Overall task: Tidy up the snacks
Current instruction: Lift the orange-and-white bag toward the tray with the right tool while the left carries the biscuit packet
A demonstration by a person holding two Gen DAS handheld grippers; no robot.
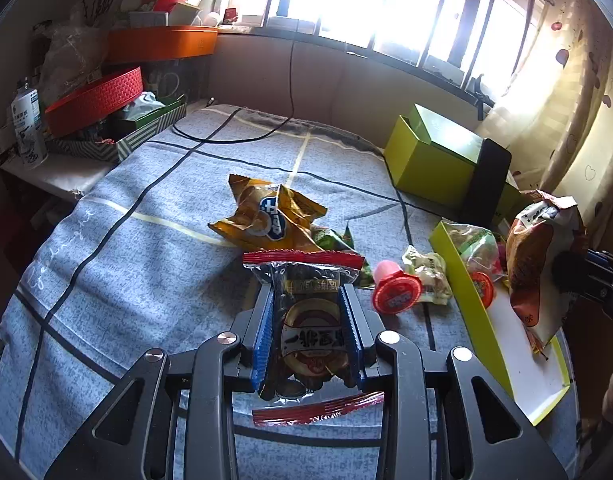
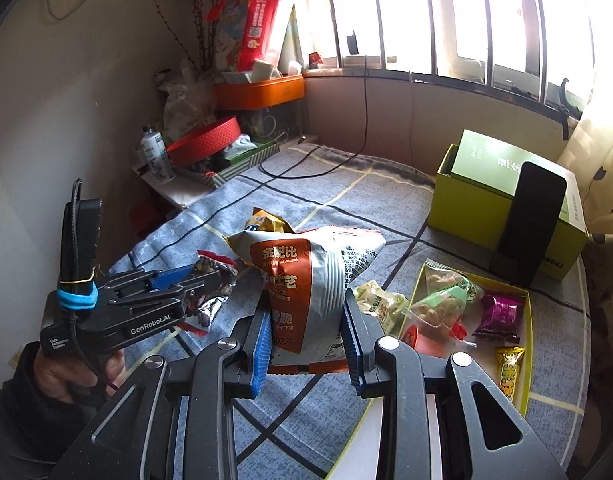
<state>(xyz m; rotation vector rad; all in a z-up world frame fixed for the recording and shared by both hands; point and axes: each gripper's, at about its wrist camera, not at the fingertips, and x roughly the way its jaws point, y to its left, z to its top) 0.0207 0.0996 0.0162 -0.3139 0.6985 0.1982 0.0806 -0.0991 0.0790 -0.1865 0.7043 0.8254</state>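
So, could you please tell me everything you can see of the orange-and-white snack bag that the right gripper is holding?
The orange-and-white snack bag is a puffy, crinkled foil-like pouch with an orange panel of printed characters, white ribbed sides and fine print on its right face. Its crimped top edge is creased. It stands roughly upright, clamped at its lower half between the blue ribbed pads of the right gripper, lifted above the checked blue cloth. In the left wrist view it hangs over the shallow yellow-green tray.

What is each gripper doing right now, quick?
Left gripper: closed on a dark red-edged snack packet.
Right gripper: closed on an orange-and-white snack bag.
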